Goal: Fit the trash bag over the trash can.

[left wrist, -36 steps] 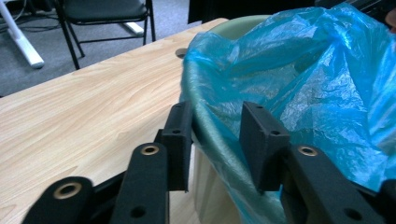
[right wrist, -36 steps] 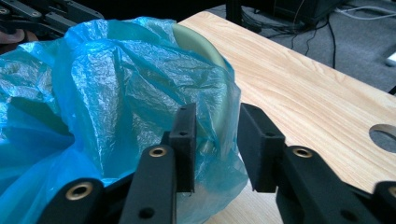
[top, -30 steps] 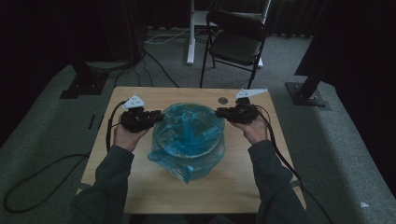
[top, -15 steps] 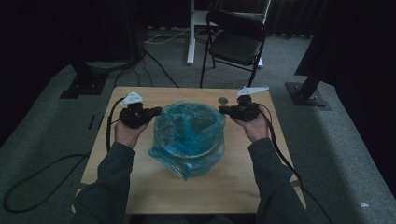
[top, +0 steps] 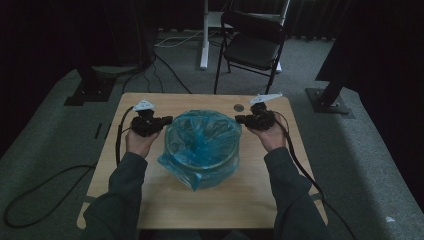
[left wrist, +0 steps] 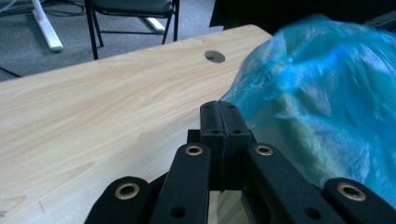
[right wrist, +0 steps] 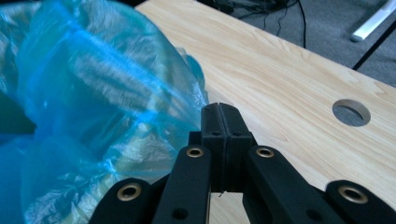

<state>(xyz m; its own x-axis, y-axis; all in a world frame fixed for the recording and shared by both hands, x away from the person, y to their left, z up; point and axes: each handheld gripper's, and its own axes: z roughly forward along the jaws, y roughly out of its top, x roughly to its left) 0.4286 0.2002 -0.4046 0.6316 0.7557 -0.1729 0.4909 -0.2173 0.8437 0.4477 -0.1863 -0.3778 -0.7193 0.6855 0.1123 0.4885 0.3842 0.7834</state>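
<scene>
A round bin (top: 200,169) lined with a blue plastic bag (top: 202,145) stands in the middle of the wooden table (top: 210,210). The bag's mouth is spread open over the bin's rim, and loose film hangs down the front. My left gripper (top: 169,120) is at the bag's left edge, my right gripper (top: 238,119) at its right edge. In the left gripper view the jaws (left wrist: 219,109) are pressed together where the bag (left wrist: 327,93) meets their tip. The right gripper view shows the same: jaws (right wrist: 219,112) shut at the film's edge (right wrist: 102,93).
A round cable hole (top: 239,107) lies in the table just behind the right gripper. A black folding chair (top: 250,45) and a white stand leg (top: 204,35) are on the carpet beyond the far edge. Cables trail off both sides of the table.
The bag, bunched over the top of the bin a second ago, is now spread open with the rim and inside showing. Both grippers have stayed at its edges, shifting slightly.
</scene>
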